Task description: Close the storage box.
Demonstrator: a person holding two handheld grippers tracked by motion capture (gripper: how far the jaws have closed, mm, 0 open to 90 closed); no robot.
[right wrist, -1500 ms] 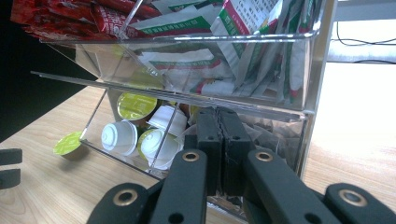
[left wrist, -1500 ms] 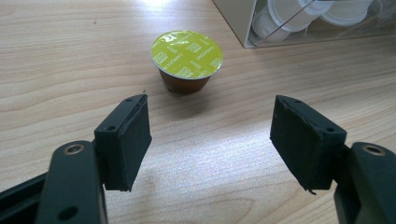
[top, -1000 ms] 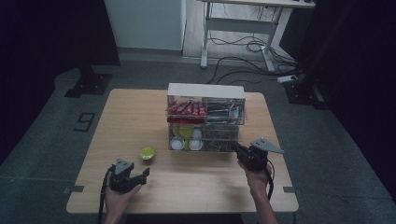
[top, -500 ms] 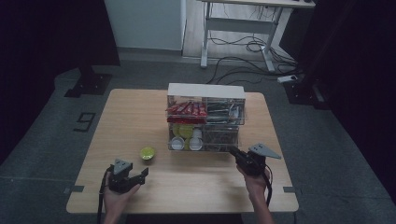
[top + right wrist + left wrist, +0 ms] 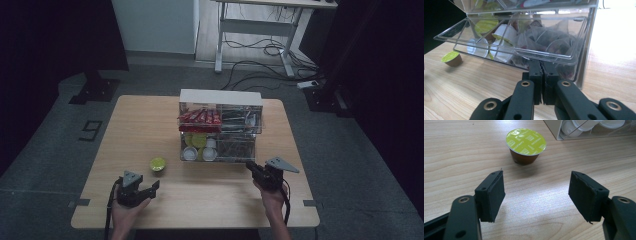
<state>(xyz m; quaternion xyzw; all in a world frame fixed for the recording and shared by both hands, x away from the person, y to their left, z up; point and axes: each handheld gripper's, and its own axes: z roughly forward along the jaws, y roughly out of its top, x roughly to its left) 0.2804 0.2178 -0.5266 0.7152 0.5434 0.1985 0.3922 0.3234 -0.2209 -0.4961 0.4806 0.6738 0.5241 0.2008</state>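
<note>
Wooden table [image 5: 150, 125]; capsule [image 5: 526, 145] upright, lid up; left gripper [image 5: 536, 195] spread

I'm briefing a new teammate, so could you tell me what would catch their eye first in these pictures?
Probably the clear organizer box at mid-table, with red packets in its upper tier and pods below. Next, the lone lime-lidded capsule on the wood, just ahead of the open left gripper. The right gripper is shut at the box's tilted-open lower flap.
</note>
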